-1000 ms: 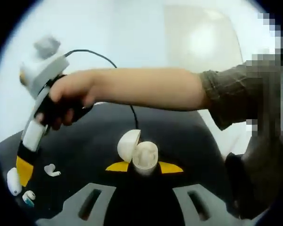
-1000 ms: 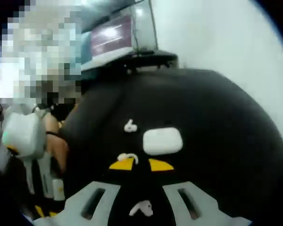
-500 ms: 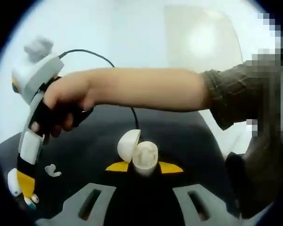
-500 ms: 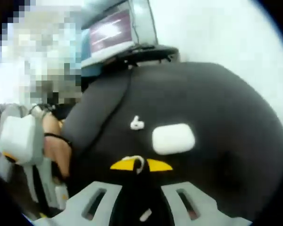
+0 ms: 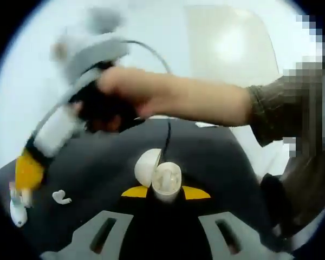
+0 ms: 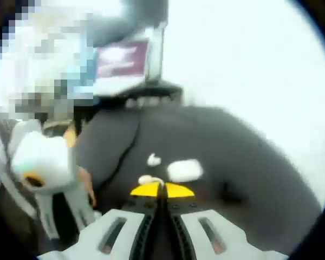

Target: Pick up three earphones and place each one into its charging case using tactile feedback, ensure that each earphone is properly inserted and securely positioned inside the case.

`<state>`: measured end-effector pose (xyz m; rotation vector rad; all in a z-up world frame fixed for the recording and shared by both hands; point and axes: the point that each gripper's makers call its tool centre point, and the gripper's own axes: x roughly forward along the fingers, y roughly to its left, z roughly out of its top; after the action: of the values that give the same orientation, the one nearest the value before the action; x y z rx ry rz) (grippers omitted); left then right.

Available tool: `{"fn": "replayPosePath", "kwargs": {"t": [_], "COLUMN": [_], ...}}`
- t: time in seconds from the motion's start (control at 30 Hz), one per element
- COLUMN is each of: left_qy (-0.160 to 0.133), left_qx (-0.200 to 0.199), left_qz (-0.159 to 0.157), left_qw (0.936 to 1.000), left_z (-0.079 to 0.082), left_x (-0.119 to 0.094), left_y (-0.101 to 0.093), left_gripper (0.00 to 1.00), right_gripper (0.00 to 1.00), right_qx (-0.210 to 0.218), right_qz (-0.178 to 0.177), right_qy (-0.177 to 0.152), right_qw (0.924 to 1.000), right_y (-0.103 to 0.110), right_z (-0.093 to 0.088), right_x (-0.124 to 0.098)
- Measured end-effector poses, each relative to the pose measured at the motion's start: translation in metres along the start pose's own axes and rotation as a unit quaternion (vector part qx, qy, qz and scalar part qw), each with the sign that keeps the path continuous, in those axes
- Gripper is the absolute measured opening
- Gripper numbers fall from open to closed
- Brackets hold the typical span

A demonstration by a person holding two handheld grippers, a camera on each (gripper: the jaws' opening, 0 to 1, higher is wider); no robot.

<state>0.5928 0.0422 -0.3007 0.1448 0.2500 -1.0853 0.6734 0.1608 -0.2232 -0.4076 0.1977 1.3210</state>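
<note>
In the left gripper view my left gripper (image 5: 167, 193) is shut on an open white charging case (image 5: 167, 179), its lid (image 5: 147, 166) tipped back to the left. A hand holds my right gripper (image 5: 20, 193) above the black mat (image 5: 97, 179) at the left, blurred. In the right gripper view my right gripper (image 6: 161, 190) has its yellow tips together, with a small white earphone (image 6: 148, 179) at them. Another earphone (image 6: 153, 160) and a shut white case (image 6: 184, 170) lie beyond on the mat. A loose earphone (image 5: 59, 196) lies left of the open case.
A white case (image 5: 16, 214) lies at the mat's left edge. A cable (image 5: 165, 143) trails from the right gripper over the mat. A monitor (image 6: 122, 59) stands behind the mat. A person's forearm and sleeve (image 5: 271, 116) cross the left gripper view.
My right gripper has shut and risen off the mat, and the small earphone that lay at its tips is gone from there. The left gripper and open case have stayed put.
</note>
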Motion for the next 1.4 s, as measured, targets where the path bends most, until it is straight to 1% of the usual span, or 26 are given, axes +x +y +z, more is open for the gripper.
{"fn": "replayPosePath", "kwargs": {"t": [0.03,0.1,0.13,0.2,0.23,0.3,0.37,0.43,0.5,0.53,0.57,0.6,0.63,0.67,0.7,0.73,0.77,0.9,1.0,1.07,1.13,1.17,1.2,1.23,1.37,1.4], "left_qy": [0.0,0.0,0.0,0.0,0.001,0.001,0.001,0.001,0.001,0.001,0.001,0.001,0.001,0.001,0.001,0.002,0.002,0.003,0.003,0.003,0.003,0.003,0.003,0.004,0.004,0.004], "left_qx": [-0.004,-0.009,-0.013,-0.017,-0.018,-0.016,-0.02,-0.027,-0.032,-0.03,-0.027,-0.026,-0.026,-0.026,-0.026,-0.027,-0.027,-0.024,-0.023,-0.023,-0.022,-0.022,-0.022,-0.022,-0.022,-0.023], "left_qz": [0.0,0.001,0.001,0.0,0.001,0.003,0.002,-0.003,-0.004,-0.003,-0.001,0.0,0.0,0.0,0.001,0.001,0.002,0.002,0.002,0.002,0.001,0.001,0.001,0.001,0.001,0.0], "left_qw": [1.0,1.0,0.9999,0.9999,0.9998,0.9999,0.9998,0.9996,0.9995,0.9995,0.9996,0.9997,0.9997,0.9997,0.9996,0.9996,0.9996,0.9997,0.9997,0.9997,0.9997,0.9997,0.9997,0.9998,0.9997,0.9997], "left_z": [-0.001,-0.002,-0.002,-0.003,-0.004,-0.004,-0.005,-0.006,-0.007,-0.007,-0.008,-0.008,-0.009,-0.009,-0.01,-0.01,-0.01,-0.012,-0.013,-0.014,-0.014,-0.014,-0.014,-0.014,-0.014,-0.014], "left_x": [0.0,0.0,0.0,0.0,0.0,0.0,-0.001,-0.002,-0.003,-0.004,-0.004,-0.005,-0.006,-0.006,-0.007,-0.007,-0.008,-0.01,-0.011,-0.012,-0.011,-0.01,-0.011,-0.009,-0.007,-0.007], "left_y": [0.001,0.002,0.003,0.003,0.003,0.004,0.006,0.007,0.007,0.007,0.007,0.008,0.009,0.009,0.01,0.011,0.012,0.014,0.014,0.014,0.013,0.013,0.013,0.012,0.01,0.009], "left_gripper": [0.18,0.18,0.18,0.18,0.18,0.18,0.18,0.18,0.18,0.18,0.18,0.18,0.18,0.18,0.18,0.18,0.18,0.18,0.18,0.18,0.18,0.18,0.18,0.18,0.18,0.18], "right_gripper": [0.05,0.05,0.05,0.05,0.05,0.05,0.05,0.05,0.05,0.05,0.05,0.05,0.05,0.05,0.05,0.05,0.05,0.05,0.05,0.05,0.05,0.05,0.05,0.05,0.05,0.05], "right_qx": [-0.025,-0.046,-0.067,-0.092,-0.105,-0.141,-0.188,-0.238,-0.288,-0.315,-0.346,-0.376,-0.391,-0.391,-0.385,-0.387,-0.393,-0.386,-0.399,-0.406,-0.409,-0.411,-0.417,-0.42,-0.433,-0.442], "right_qz": [-0.044,-0.091,-0.118,-0.151,-0.16,-0.196,-0.215,-0.23,-0.241,-0.238,-0.247,-0.238,-0.229,-0.215,-0.211,-0.215,-0.222,-0.234,-0.246,-0.242,-0.235,-0.236,-0.243,-0.245,-0.242,-0.245], "right_qy": [-0.023,-0.061,-0.085,-0.099,-0.1,-0.081,-0.058,-0.051,-0.045,-0.033,-0.017,-0.009,0.002,0.006,0.01,0.01,0.01,0.003,0.014,0.02,0.025,0.027,0.033,0.039,0.044,0.048], "right_qw": [0.9985,0.9929,0.9872,0.9793,0.9765,0.967,0.9566,0.9422,0.9255,0.918,0.905,0.8955,0.8918,0.8949,0.8983,0.8968,0.892,0.8923,0.8835,0.8808,0.8815,0.8802,0.8754,0.873,0.8672,0.8618], "right_y": [-0.007,-0.007,-0.004,0.004,0.008,0.016,0.027,0.037,0.047,0.053,0.057,0.063,0.068,0.072,0.072,0.071,0.069,0.062,0.058,0.06,0.064,0.064,0.063,0.062,0.065,0.064], "right_z": [0.007,0.015,0.017,0.012,0.009,-0.007,-0.025,-0.038,-0.048,-0.054,-0.059,-0.063,-0.068,-0.072,-0.075,-0.075,-0.073,-0.065,-0.066,-0.071,-0.077,-0.08,-0.082,-0.084,-0.087,-0.087], "right_x": [-0.019,-0.057,-0.081,-0.112,-0.12,-0.139,-0.144,-0.141,-0.134,-0.127,-0.121,-0.115,-0.109,-0.103,-0.1,-0.099,-0.099,-0.107,-0.11,-0.109,-0.107,-0.105,-0.106,-0.107,-0.108,-0.109]}}
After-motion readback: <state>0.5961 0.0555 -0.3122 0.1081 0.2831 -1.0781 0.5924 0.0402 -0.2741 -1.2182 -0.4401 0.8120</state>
